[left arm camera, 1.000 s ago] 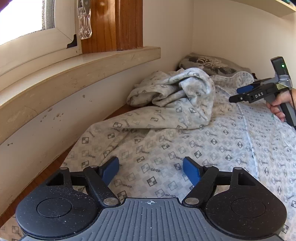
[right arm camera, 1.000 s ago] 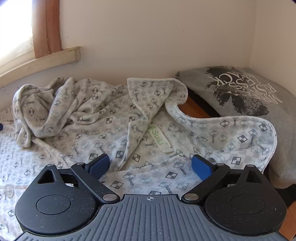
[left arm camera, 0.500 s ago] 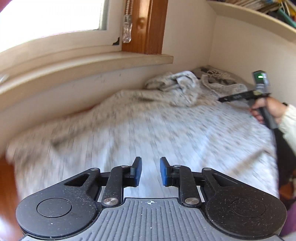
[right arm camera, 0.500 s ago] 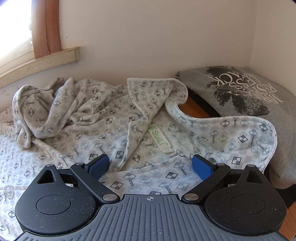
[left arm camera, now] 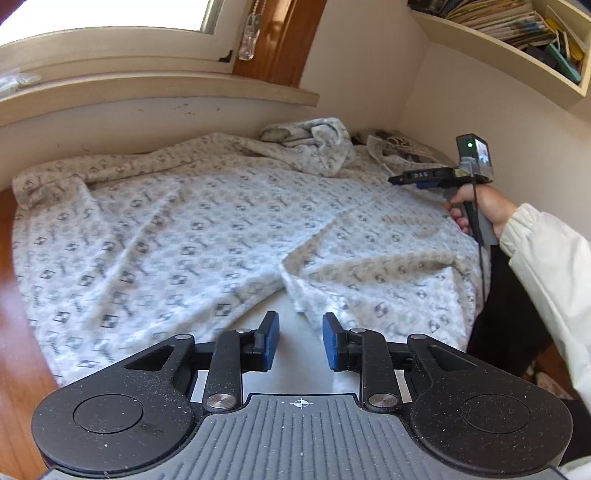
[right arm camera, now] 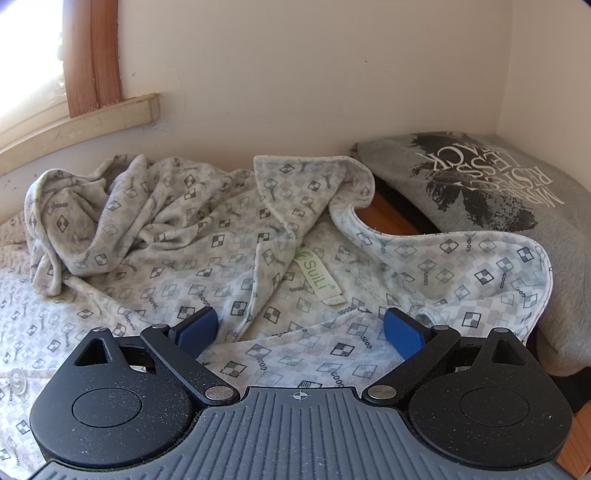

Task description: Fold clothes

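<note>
Sprawling across the bed, the patterned pyjama top (left arm camera: 207, 236) covers nearly the whole surface — pale grey-white fabric printed all over with small checkered diamonds and tiny "GOOD" lettering. Near hem spread fairly flat in the left wrist view, with a diagonal crease and a front edge folded over around the middle; a strip of plain white sheet (left arm camera: 295, 354) shows below it. Far end bunched: one sleeve (right arm camera: 77, 218) crumpled into a heap against the wall under the window sill (left arm camera: 155, 88). Collar area lies open in the right wrist view, inner side up, with a white neck label (right arm camera: 317, 275) reading "SuiLi" in green. A clear button (right arm camera: 16, 380) sits at the lower left edge of that view.

Left gripper (left arm camera: 297, 341) hovers over the near hem, jaws narrow and opening, blue pads apart, nothing between them — only bare sheet under the gap. Right gripper (right arm camera: 299, 328) sits low over the collar region, jaws wide, fabric beneath but not pinched. From the left wrist view the same right gripper (left arm camera: 410, 179) shows at the far right of the garment, held by a hand (left arm camera: 480, 206) with a white sleeve (left arm camera: 546, 266).

Grey printed t-shirt (right arm camera: 491, 188) lies folded in the far corner, just beside the pyjama shoulder. Shelf of books (left arm camera: 517, 26) above.
</note>
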`<state>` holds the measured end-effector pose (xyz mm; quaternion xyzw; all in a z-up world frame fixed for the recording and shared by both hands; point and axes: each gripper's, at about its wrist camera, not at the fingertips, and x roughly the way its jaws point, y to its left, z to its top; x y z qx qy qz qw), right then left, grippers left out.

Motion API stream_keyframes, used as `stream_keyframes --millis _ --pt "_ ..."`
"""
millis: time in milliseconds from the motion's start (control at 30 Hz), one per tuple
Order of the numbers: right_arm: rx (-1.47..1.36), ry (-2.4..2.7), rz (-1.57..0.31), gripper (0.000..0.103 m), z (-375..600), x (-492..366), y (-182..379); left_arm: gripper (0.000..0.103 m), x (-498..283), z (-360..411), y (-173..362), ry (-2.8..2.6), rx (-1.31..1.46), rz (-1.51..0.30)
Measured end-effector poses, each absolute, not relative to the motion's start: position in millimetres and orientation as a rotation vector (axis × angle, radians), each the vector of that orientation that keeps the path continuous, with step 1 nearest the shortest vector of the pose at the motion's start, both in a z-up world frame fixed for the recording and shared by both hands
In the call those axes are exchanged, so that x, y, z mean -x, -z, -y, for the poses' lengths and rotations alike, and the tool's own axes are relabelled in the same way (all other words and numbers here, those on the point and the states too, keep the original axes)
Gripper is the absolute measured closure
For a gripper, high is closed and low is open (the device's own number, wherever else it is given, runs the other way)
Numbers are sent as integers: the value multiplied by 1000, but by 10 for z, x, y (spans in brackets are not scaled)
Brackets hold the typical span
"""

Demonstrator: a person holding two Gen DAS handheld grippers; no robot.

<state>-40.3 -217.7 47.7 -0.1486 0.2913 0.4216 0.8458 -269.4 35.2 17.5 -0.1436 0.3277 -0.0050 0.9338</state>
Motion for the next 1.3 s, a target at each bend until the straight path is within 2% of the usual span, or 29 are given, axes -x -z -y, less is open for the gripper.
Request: stream_keyframes --millis 133,333,367,400,433,700,800,933,967,1067,1300 --pt "313 -890 -615 8 2179 399 -477 65 2659 -318 -145 36 341 -658" --pt "312 -891 -615 8 2182 398 -476 65 2628 -274 -114 46 362 -642" --pt "312 -891 -615 8 2183 398 -475 69 2623 -257 -119 45 348 -644" --pt "312 -891 -615 8 2184 398 -475 78 2626 -246 -124 50 335 -650" --pt "312 -891 -615 8 2184 398 -475 101 2629 -235 -129 56 322 -656" --pt "312 -891 -615 8 2185 402 -473 102 2889 -690 -791 -27 179 -562" --pt "313 -891 -615 8 2185 403 -472 103 2879 -787 -869 -158 109 -544" --pt "313 -892 -614 8 2187 402 -471 98 2919 -784 -686 -122 158 -605" --pt "313 -892 -614 8 2187 403 -471 87 2957 -745 -619 -115 152 -618" --pt "313 -892 -614 8 2187 401 -471 64 3127 -678 -425 -96 178 -641" --pt "313 -892 -614 8 2187 401 -471 49 3384 -700 -305 -79 234 -625"
